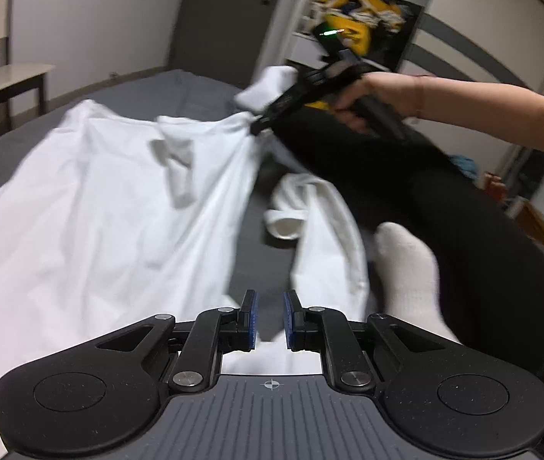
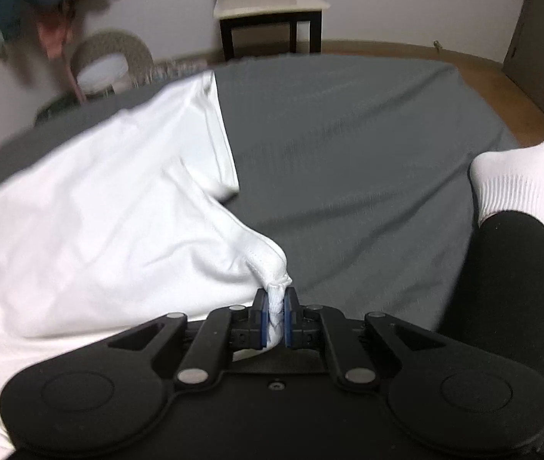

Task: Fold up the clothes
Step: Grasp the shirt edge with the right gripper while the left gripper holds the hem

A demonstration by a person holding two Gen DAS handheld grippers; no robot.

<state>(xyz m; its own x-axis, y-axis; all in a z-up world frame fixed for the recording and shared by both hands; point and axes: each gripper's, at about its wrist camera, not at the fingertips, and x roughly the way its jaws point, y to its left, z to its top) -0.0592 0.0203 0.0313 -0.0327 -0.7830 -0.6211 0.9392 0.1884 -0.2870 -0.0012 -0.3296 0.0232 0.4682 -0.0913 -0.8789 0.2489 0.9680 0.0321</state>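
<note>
A bunched edge of the white shirt [image 2: 91,207] is clamped by the right gripper [image 2: 276,318] – the garment spreads left across the grey bed [image 2: 348,134]. The left gripper [image 1: 270,320], jaws apart, is held empty over its near hem.

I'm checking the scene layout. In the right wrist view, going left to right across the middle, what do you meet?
White shirt → bare grey bed sheet → white sock on the person's foot.

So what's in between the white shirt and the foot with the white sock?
In the right wrist view, only bare grey bedsheet lies between the white shirt and the white sock.
</note>
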